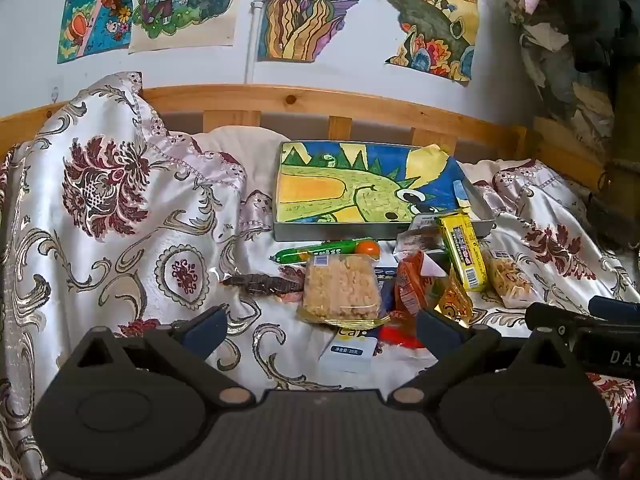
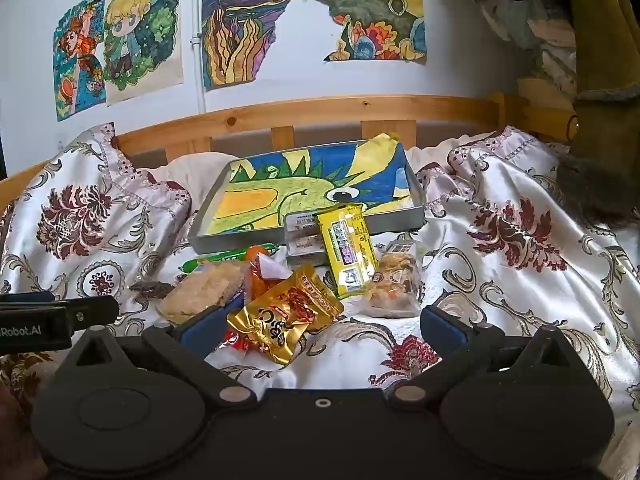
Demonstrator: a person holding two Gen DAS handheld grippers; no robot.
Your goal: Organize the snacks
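Fingers of the left gripper stand fully apart, empty; the right gripper likewise. Snacks lie heaped on the bed's floral coverlet, in front of a shallow metal tray: rice-crisp pack, green sausage, yellow bar, gold pouch. The yellow bar leans on the tray's front rim.
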